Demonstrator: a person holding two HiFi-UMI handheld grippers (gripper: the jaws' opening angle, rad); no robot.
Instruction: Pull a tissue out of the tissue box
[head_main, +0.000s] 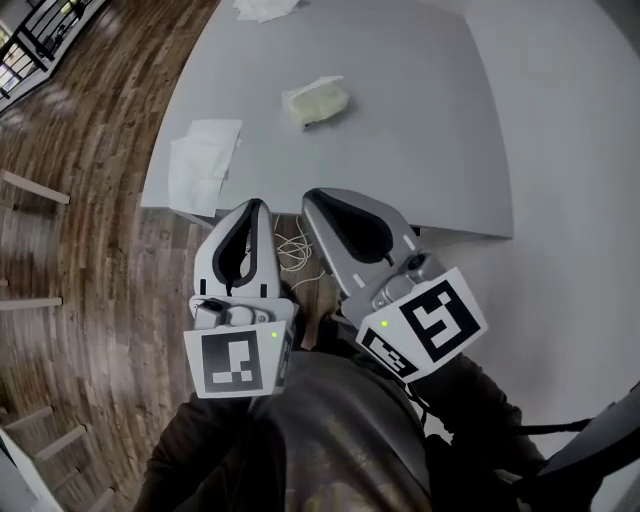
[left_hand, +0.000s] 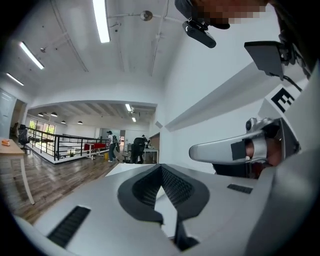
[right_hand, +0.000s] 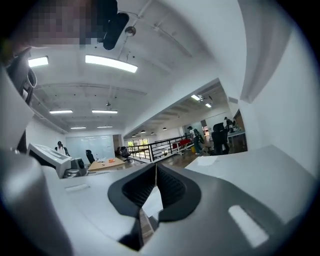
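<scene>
Left gripper (head_main: 256, 207) and right gripper (head_main: 312, 197) both have their fingers pinched together, holding nothing. The tissue box (head_main: 316, 103) sits well ahead on the desk (head_main: 420, 120), long side running crosswise, pretty much straight out from the right gripper, so that one looks closer.

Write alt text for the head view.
The left tool and right tool, both shut and empty, are held near the person's body, pointing toward a grey table with a tissue pack and loose tissues.
</scene>
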